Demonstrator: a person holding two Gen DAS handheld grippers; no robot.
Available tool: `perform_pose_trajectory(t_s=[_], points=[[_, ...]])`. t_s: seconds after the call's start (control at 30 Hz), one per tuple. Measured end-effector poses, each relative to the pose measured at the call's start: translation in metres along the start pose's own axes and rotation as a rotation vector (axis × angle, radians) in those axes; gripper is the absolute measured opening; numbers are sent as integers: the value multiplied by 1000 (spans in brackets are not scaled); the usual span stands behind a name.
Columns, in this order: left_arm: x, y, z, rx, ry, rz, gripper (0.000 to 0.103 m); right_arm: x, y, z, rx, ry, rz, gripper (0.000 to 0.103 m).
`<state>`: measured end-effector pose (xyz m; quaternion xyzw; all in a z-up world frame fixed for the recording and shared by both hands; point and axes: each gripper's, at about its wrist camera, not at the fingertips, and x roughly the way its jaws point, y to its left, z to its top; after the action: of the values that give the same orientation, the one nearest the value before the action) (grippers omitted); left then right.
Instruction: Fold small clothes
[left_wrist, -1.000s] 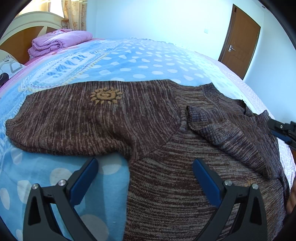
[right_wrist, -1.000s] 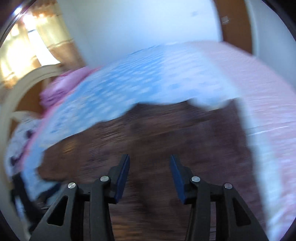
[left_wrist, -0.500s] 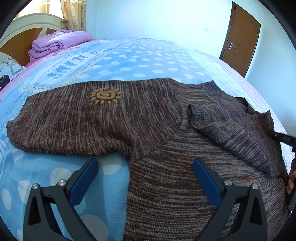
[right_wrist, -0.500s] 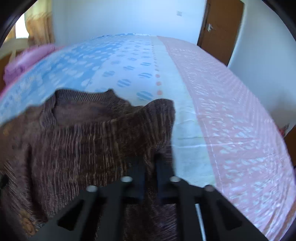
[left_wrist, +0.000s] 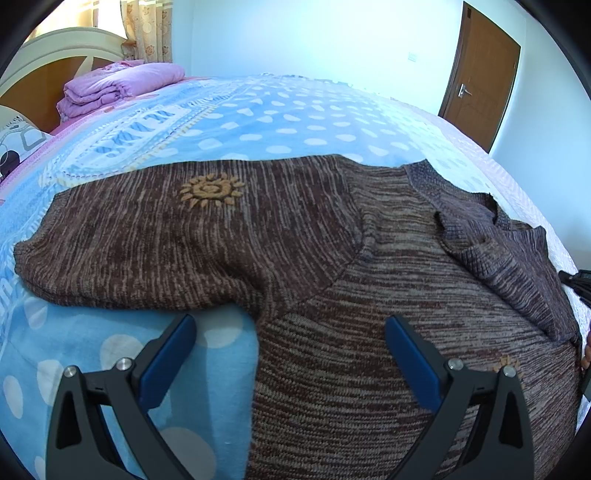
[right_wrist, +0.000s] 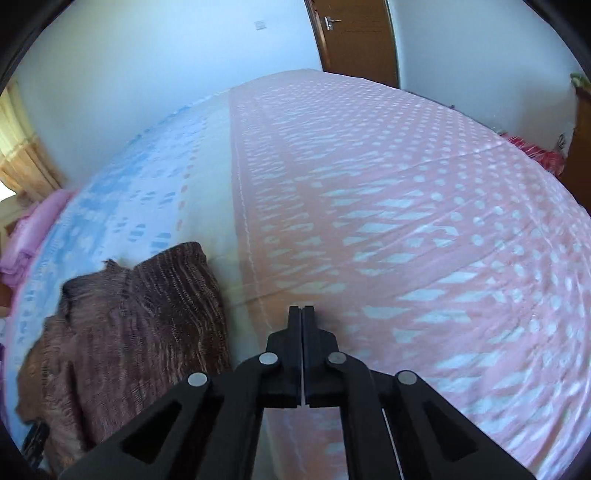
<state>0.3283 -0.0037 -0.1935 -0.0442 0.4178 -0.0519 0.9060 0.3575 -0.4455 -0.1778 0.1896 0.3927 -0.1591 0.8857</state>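
A brown knit sweater (left_wrist: 332, 258) lies flat on the bed, one sleeve with a tan sun motif (left_wrist: 210, 190) stretched out to the left. The other sleeve (left_wrist: 517, 258) is folded in over the chest. My left gripper (left_wrist: 290, 323) hovers open over the armpit and lower body, its blue pads (left_wrist: 168, 354) wide apart and touching nothing. My right gripper (right_wrist: 302, 308) is shut and empty above the pink sheet (right_wrist: 406, 221). It is just right of the sweater (right_wrist: 140, 325), and its tip (left_wrist: 576, 280) shows at the far right of the left wrist view.
The blue dotted bedspread (left_wrist: 277, 122) runs back to a headboard (left_wrist: 48, 62) with a folded purple blanket (left_wrist: 118, 85) and a pillow (left_wrist: 14, 147). A wooden door (left_wrist: 480, 85) stands at the back right. Something red (right_wrist: 535, 155) lies beyond the bed's right side.
The right gripper went from partly open over the sweater to shut, and swung right off it to above the pink sheet. The left gripper and the sweater stayed as they were.
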Motion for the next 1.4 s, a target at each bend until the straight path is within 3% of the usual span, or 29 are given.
perform_pose_trajectory(t_s=[0.1,0.17,0.23,0.27,0.3,0.37,0.47,0.7,0.83,0.9,1.07,1.13,1.23,1.27,1.37,1.4], points=[[0,0,0,1,1,1,103,-24,-2,4,-3,-58,52,1],[0,0,0,1,1,1,103,-30,4,11,8,-51,121,5],[0,0,0,1,1,1,103,-29,14,16,-20,-40,162,19],[0,0,0,1,0,0,103,-21,27,20,-62,-25,155,35],[0,0,0,1,0,0,103,-13,40,22,-107,-8,140,45],[0,0,0,1,0,0,103,3,58,22,-178,26,129,45],[0,0,0,1,0,0,103,37,79,21,-268,92,55,17],[0,1,0,3,0,2,103,55,59,46,-172,78,88,18],[1,2,0,3,-1,2,103,16,47,41,-202,-33,-67,18],[1,3,0,2,-2,0,103,-13,30,33,-183,-49,-23,18],[1,1,0,4,-2,4,103,-64,31,-27,-326,64,133,18],[1,1,0,5,-1,8,103,-73,31,-48,-362,94,150,18],[1,0,0,8,1,12,103,-53,25,-72,-381,178,64,19],[1,0,-1,8,1,12,103,-56,20,-72,-355,156,87,20],[1,0,-1,6,-1,11,103,-70,26,-66,-350,126,-94,26],[1,0,-1,6,0,11,103,-78,33,-66,-366,91,-97,27]])
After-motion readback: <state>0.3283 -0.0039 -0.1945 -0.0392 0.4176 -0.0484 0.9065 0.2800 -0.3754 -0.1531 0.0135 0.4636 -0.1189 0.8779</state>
